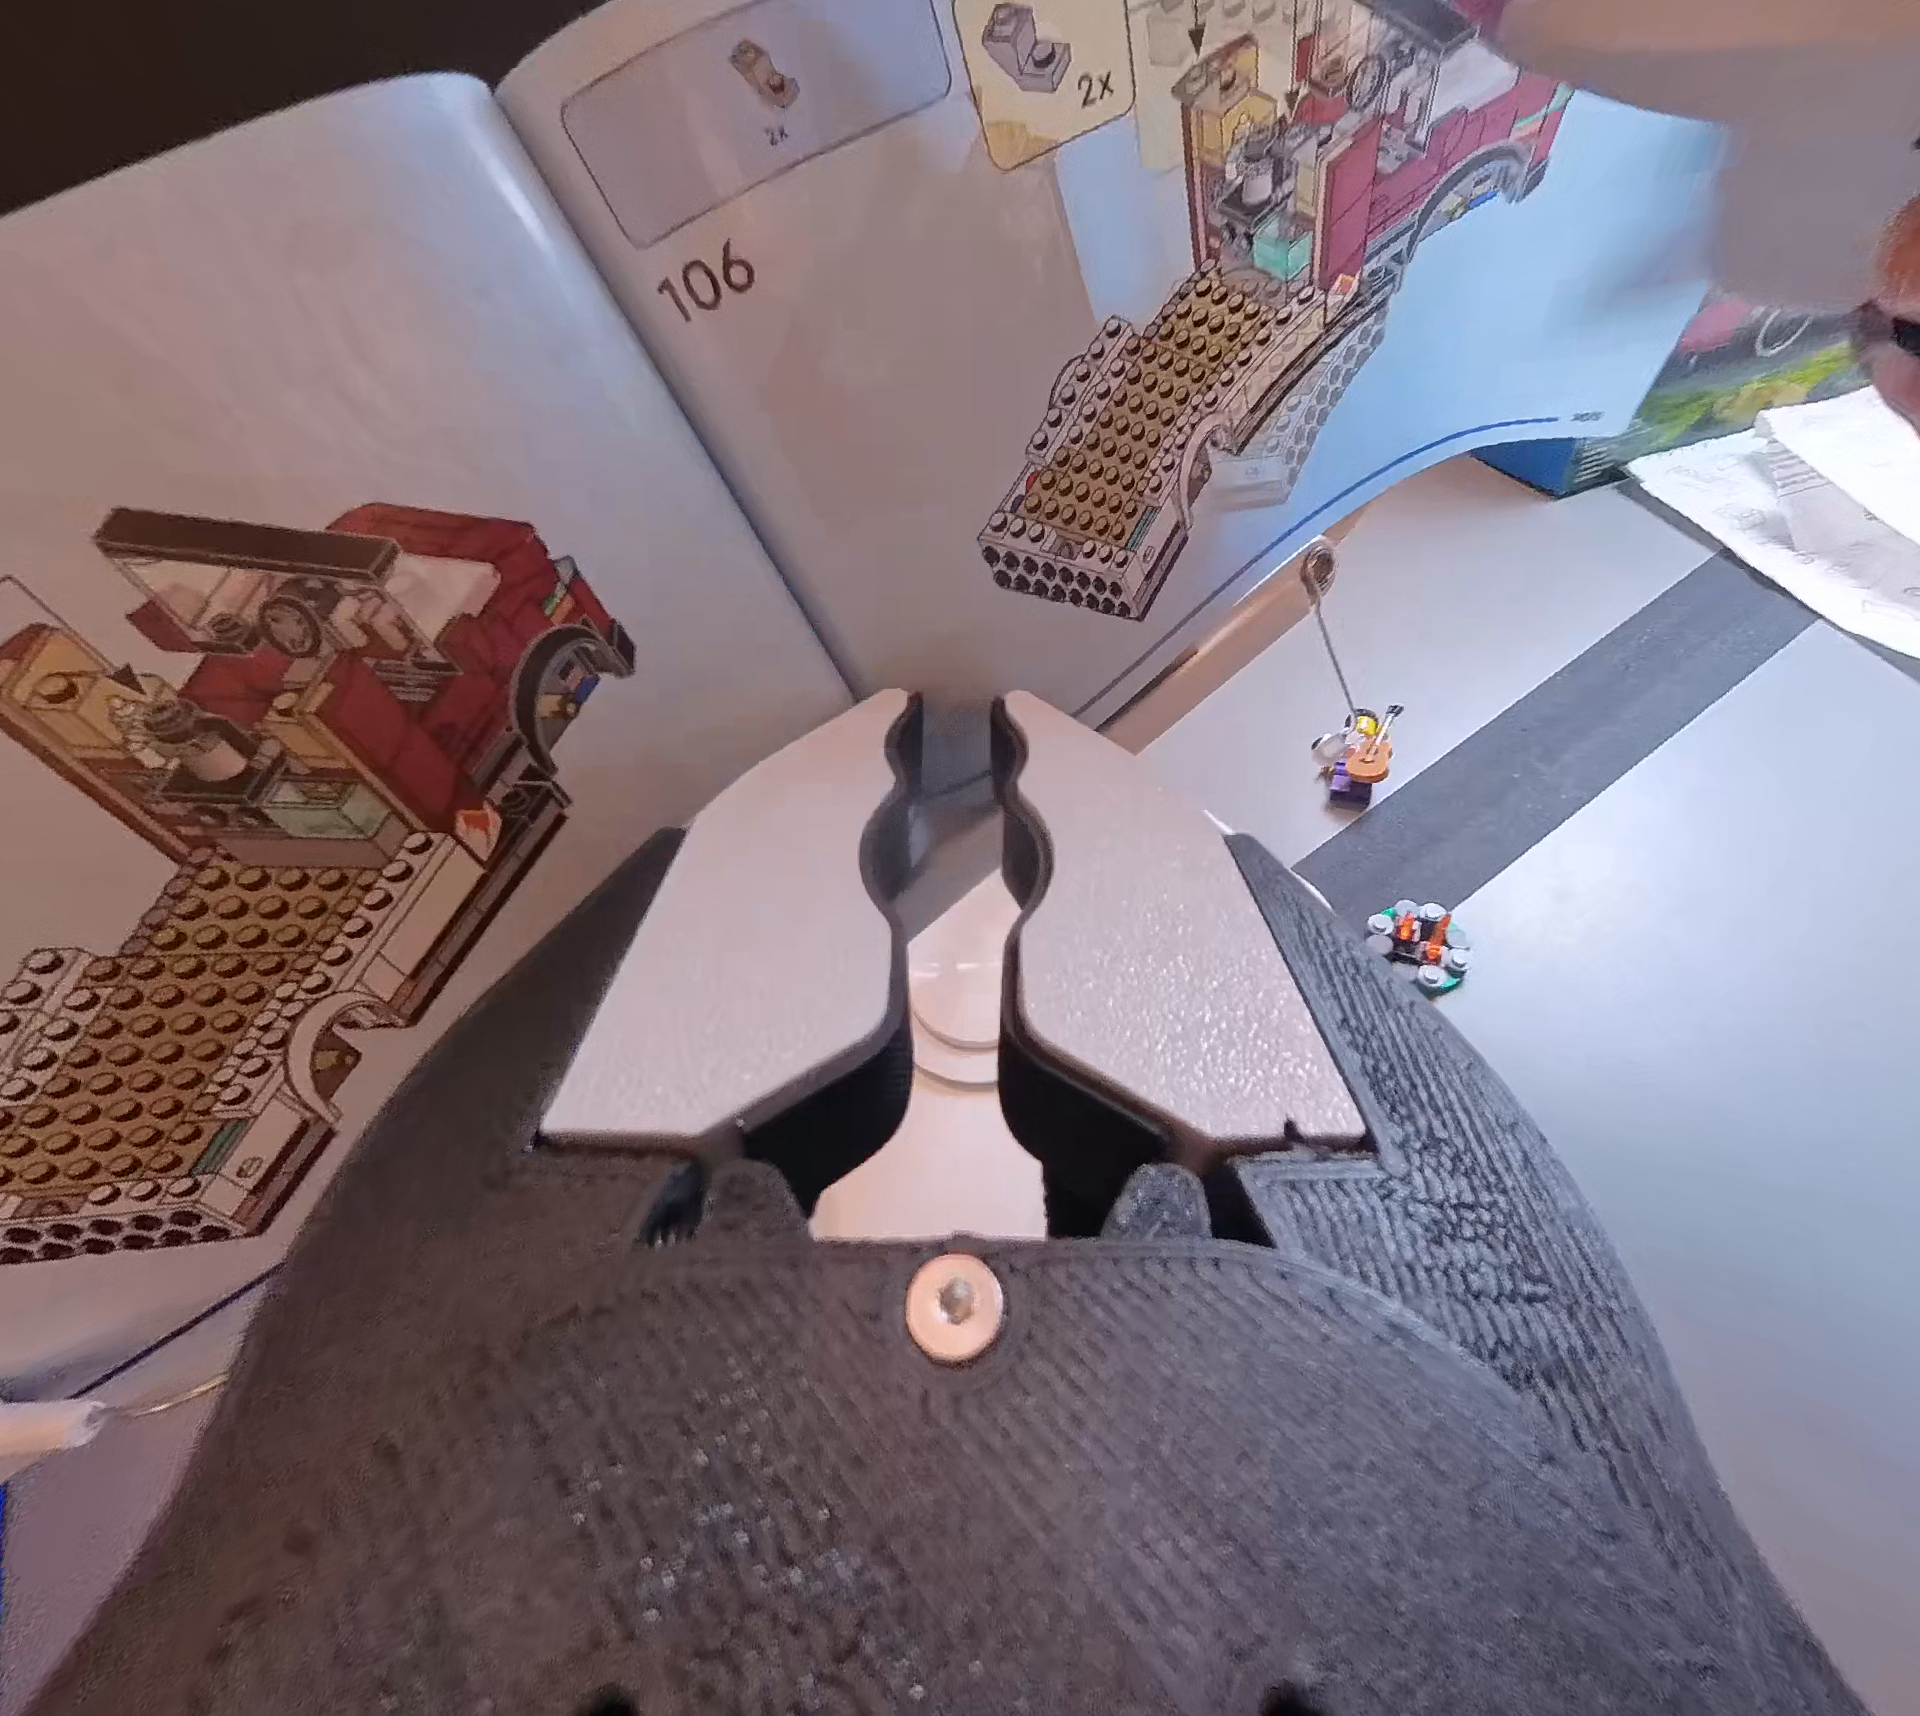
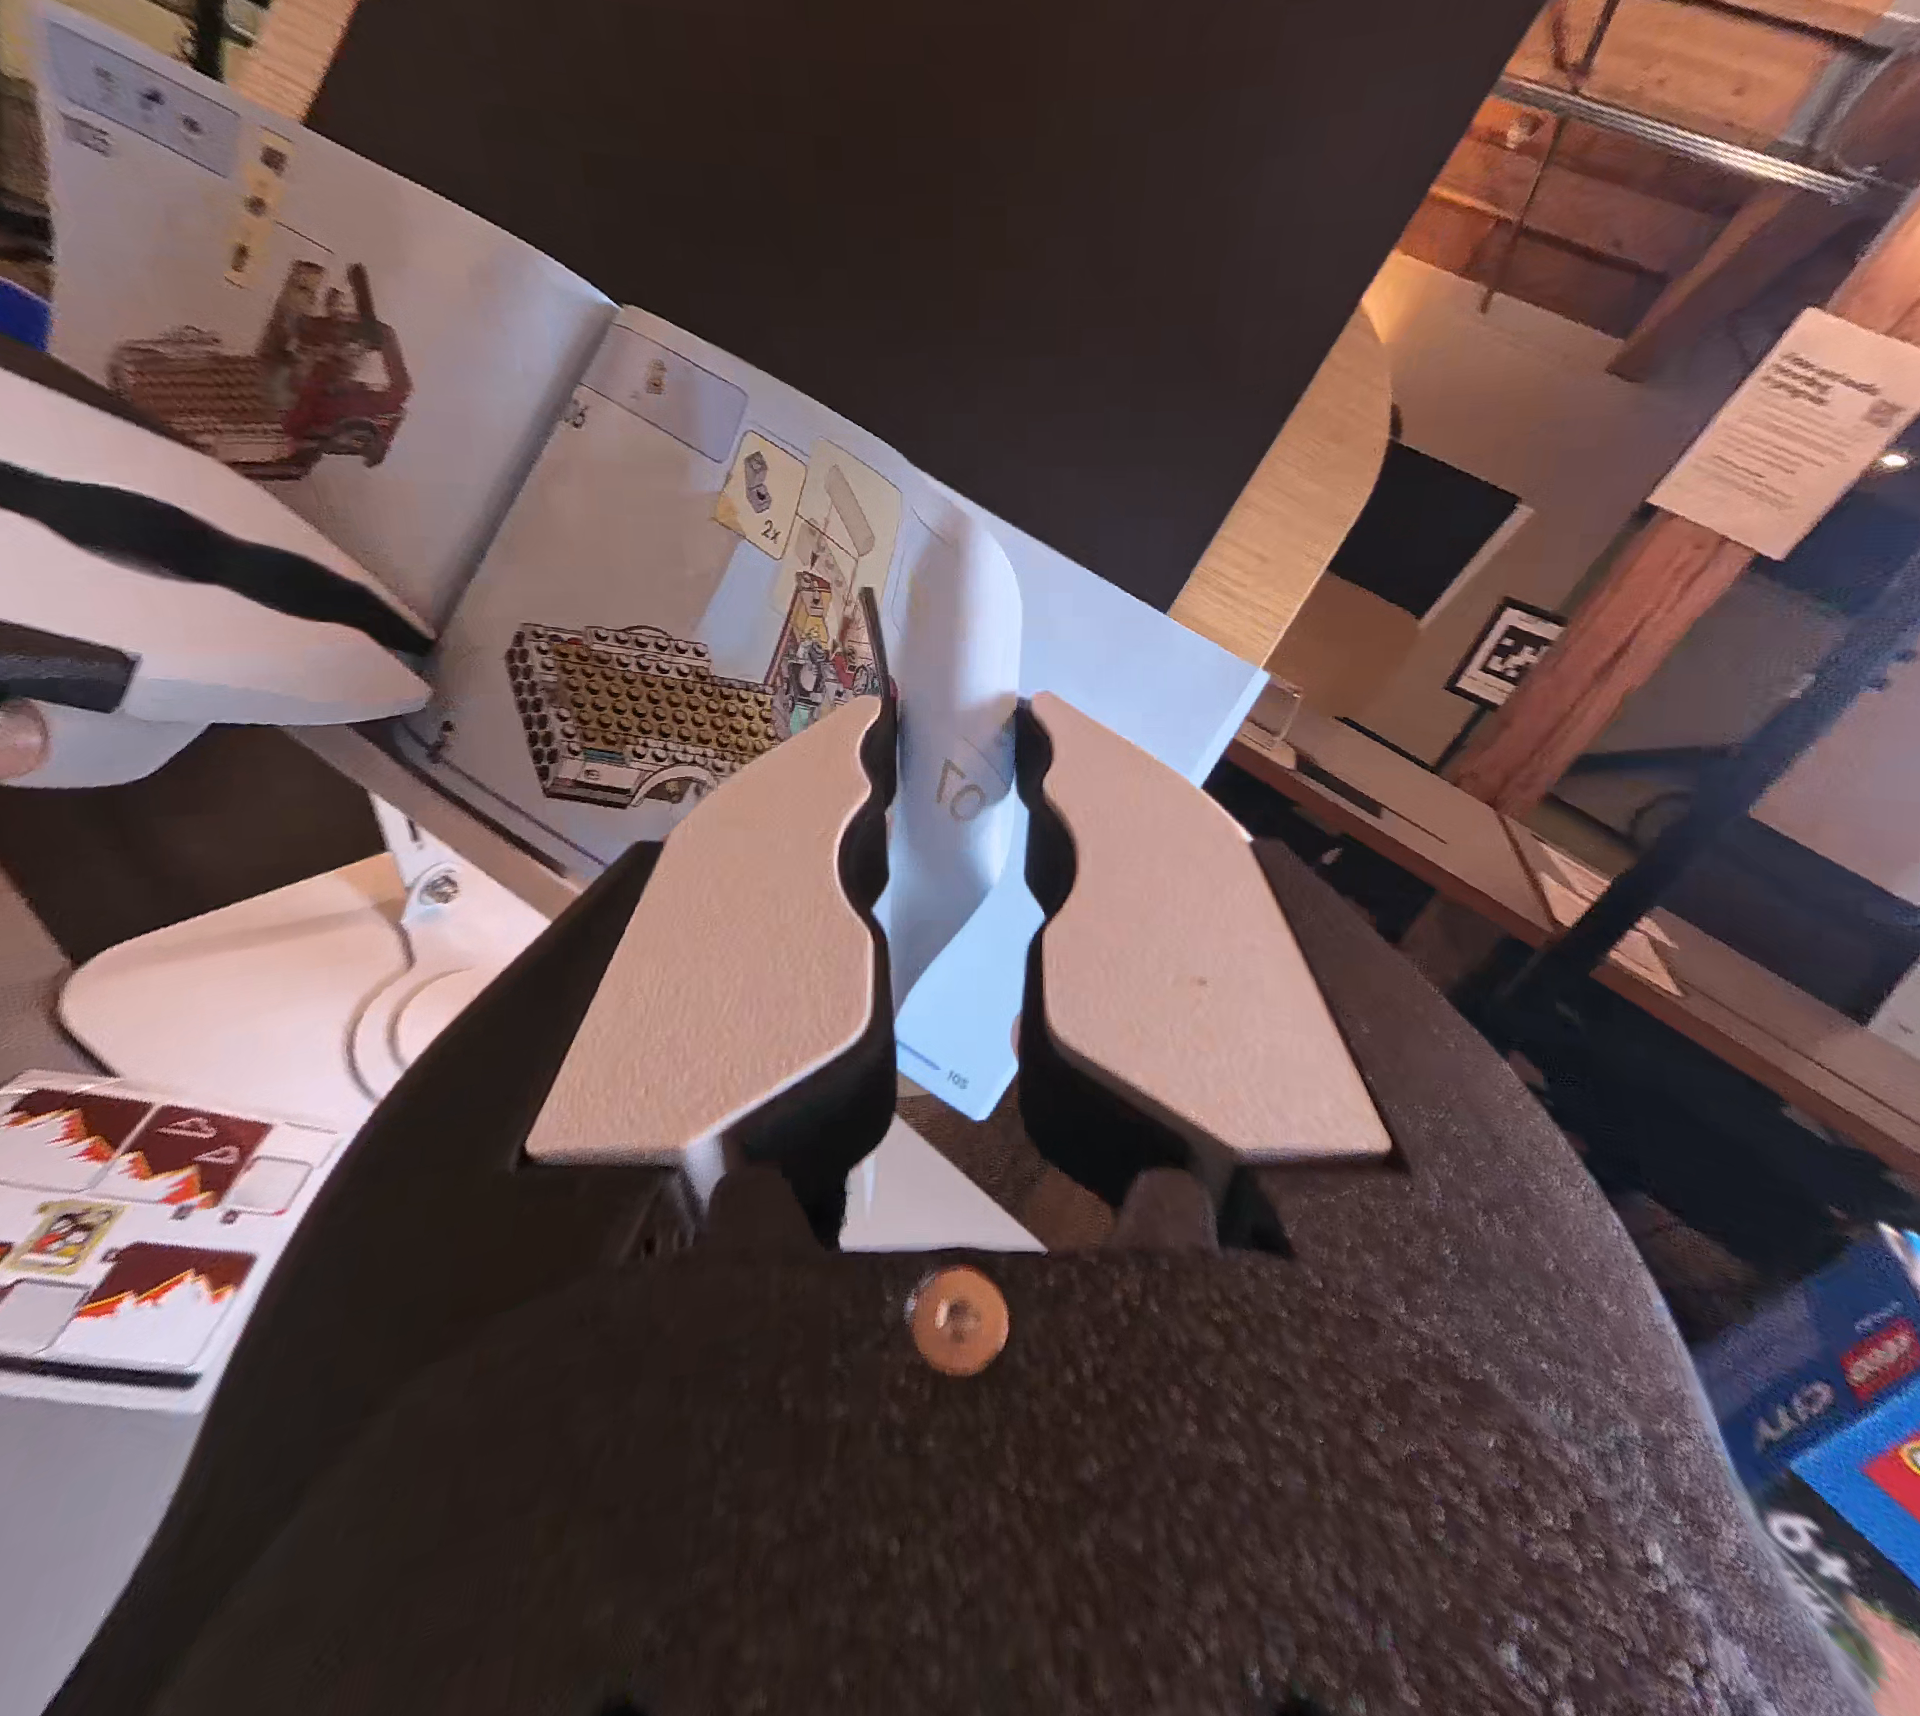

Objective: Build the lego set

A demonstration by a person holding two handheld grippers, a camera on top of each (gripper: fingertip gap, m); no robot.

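An open instruction booklet stands propped on a white stand, showing drawings of a red truck build. My left gripper is narrowly open and empty, with its tips at the booklet's lower edge near the spine. It also shows blurred in the right wrist view, touching the left page. My right gripper has its jaws slightly apart with the curled right-hand page running between them. That page is lifted off the stand. The right gripper appears as a blur at the top right of the left wrist view.
A minifigure with a guitar and a small round green-and-orange build sit on the grey table. A sticker sheet lies beside the stand's white base. A blue set box and loose papers are on the right. There is about 15 cm between the tips of the two grippers.
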